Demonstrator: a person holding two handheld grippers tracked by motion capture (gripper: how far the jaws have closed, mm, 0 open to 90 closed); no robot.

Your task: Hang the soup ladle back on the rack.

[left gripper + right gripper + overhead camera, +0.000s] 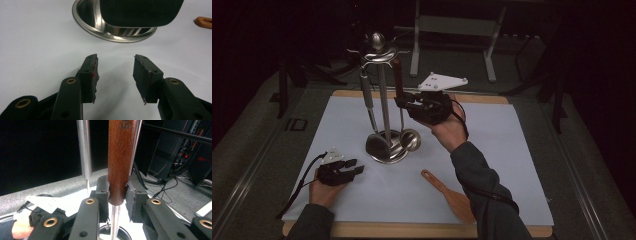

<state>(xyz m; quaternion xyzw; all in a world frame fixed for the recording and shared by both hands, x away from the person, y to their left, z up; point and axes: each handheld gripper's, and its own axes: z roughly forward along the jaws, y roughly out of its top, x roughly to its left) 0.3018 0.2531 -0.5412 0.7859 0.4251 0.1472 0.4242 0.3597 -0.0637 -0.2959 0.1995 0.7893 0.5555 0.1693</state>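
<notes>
A steel utensil stand (384, 100) rises from a round base (387, 152) at the middle of the white mat. A ladle with a brown wooden handle (398, 75) hangs from it, its bowl (410, 139) low by the base. My right gripper (401, 101) is shut on the lower end of that wooden handle (120, 157), with the jaws (118, 192) pressed to both sides. A steel-handled utensil (367, 97) hangs beside it. My left gripper (358, 166) rests on the mat left of the base, open (115, 72) and holding nothing.
A wooden spatula (447, 192) lies flat on the mat at the front right, and its handle end (203, 22) reaches toward the stand. The mat (512, 150) covers a wooden board. A dark utensil head (140, 12) hangs over the stand base (100, 30).
</notes>
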